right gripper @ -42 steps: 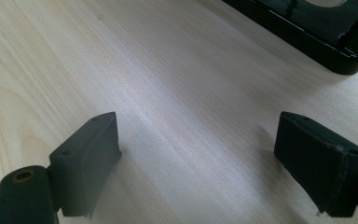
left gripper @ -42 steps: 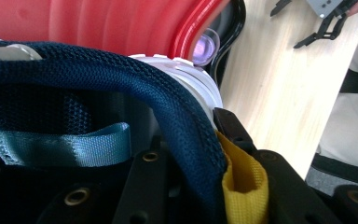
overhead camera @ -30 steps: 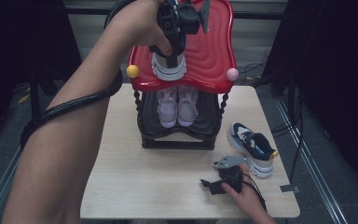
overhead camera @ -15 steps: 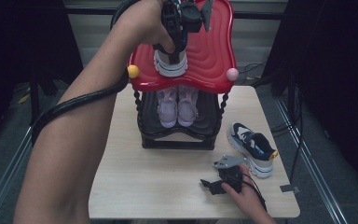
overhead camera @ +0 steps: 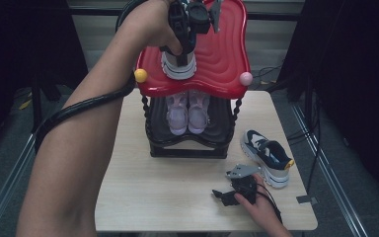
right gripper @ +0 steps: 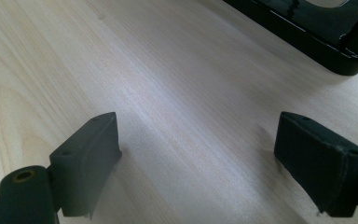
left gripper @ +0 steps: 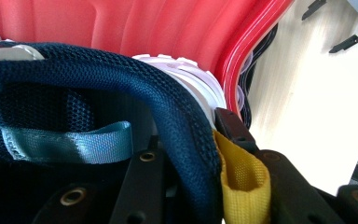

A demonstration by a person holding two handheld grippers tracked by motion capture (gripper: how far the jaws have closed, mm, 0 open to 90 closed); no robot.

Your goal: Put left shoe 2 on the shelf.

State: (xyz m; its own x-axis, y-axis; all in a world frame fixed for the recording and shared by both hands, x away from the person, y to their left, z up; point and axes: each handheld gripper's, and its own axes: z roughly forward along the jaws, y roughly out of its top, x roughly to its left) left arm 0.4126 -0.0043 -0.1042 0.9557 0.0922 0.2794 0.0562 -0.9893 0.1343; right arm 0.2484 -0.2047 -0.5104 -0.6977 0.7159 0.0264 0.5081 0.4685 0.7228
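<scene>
high view: we see the navy sneaker (overhead camera: pixel 178 63) sitting on the red top shelf (overhead camera: pixel 222 49) of the small shoe rack (overhead camera: pixel 187 148), its white sole on the ribbed red surface near the shelf's front left. our left gripper (overhead camera: pixel 180 47) is on it from above. in the left gripper view the jaws pinch the sneaker's navy mesh heel collar (left gripper: pixel 177 116), 1 jaw inside the shoe and 1 outside against the yellow pull loop (left gripper: pixel 240 179); they stand narrow, with the collar between them. a light blue tab (left gripper: pixel 70 147) lies inside the shoe.

we judge the step in hand to be placing this shoe on the top shelf: it looks set down, yet the grip is not yet let go. the next move calls for spreading the jaws enough to free the collar and lifting straight up so the shoe is not dragged toward the shelf's edge.

on the lower black shelf stand 2 pale pink sneakers (overhead camera: pixel 188 112), side by side, toes toward us. 1 more navy sneaker (overhead camera: pixel 269 157), the likely mate, lies on the wooden table (overhead camera: pixel 143 197) right of the rack. our right gripper (overhead camera: pixel 223 195) rests low on the table near that shoe; in the right gripper view its jaws stand wide apart with bare wood between them.

count: 4 shoes in all, 2 navy and 2 pink; 1 rack with 2 shelves; 2 round knobs on the red shelf's front, 1 yellow (overhead camera: pixel 140 75) and 1 pink (overhead camera: pixel 246 78); 2 grippers.
</scene>
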